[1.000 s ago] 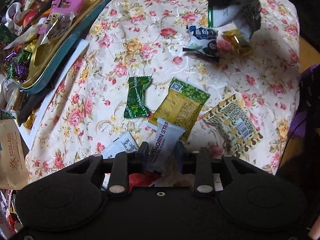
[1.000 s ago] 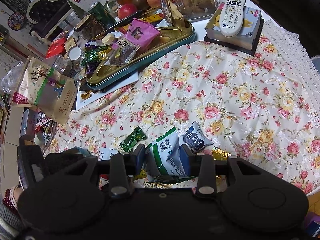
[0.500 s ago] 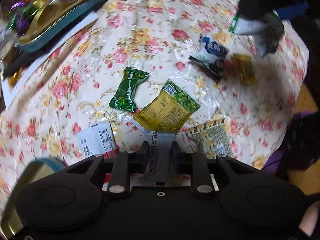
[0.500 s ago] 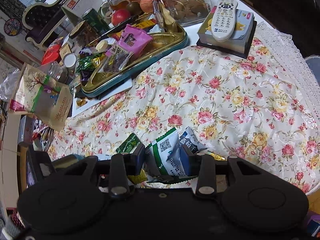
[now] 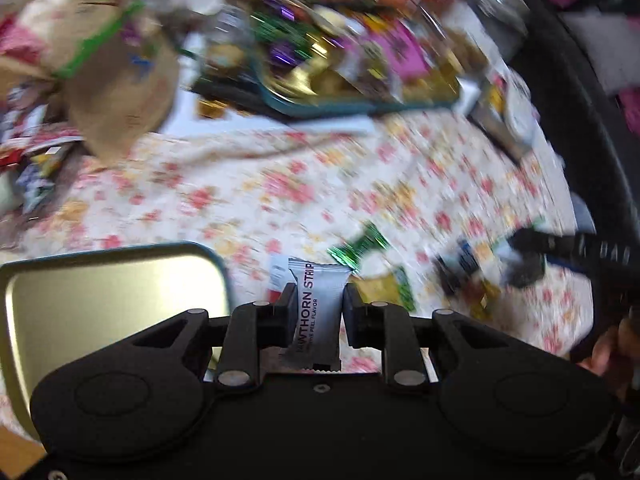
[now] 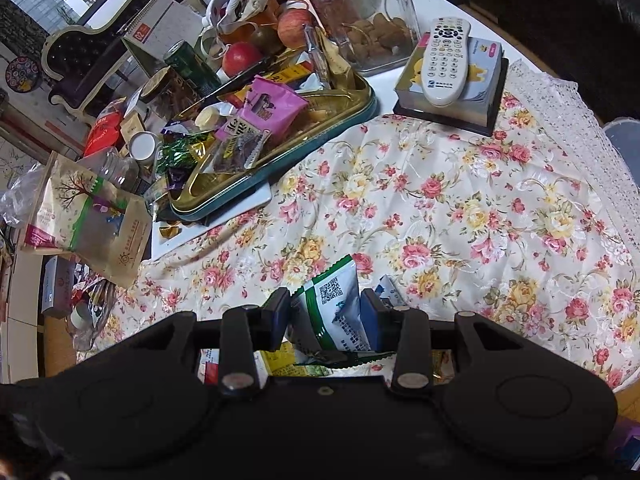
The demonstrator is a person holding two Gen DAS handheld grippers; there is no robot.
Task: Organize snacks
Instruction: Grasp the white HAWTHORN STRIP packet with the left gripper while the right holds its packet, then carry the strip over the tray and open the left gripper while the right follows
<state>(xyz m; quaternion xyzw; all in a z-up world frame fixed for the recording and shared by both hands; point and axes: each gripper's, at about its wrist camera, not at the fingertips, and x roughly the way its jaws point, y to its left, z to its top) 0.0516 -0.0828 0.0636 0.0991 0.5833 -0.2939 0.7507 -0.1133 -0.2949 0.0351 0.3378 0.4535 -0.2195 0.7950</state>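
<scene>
My left gripper [image 5: 318, 306] is shut on a white hawthorn strip packet [image 5: 318, 312] and holds it above the floral cloth. An empty gold tin lid [image 5: 108, 308] with a teal rim lies just to its left. A green candy [image 5: 358, 246] and a yellow-green packet [image 5: 386, 290] lie on the cloth beyond. My right gripper [image 6: 325, 314] is shut on a white and green snack packet [image 6: 334, 312] over the cloth; it also shows blurred at the right of the left wrist view [image 5: 524, 264]. A gold tin [image 6: 352, 92] full of snacks stands at the back.
A remote [image 6: 446, 60] lies on a box at the back right. A glass jar [image 6: 360, 12], apples [image 6: 240, 56] and a brown paper bag [image 6: 88, 220] crowd the back left. A blue packet [image 6: 390, 290] lies by the right gripper.
My left gripper has lifted the hawthorn strip and swung left toward the empty tin lid; the view is motion-blurred. The right gripper has risen slightly with its packet.
</scene>
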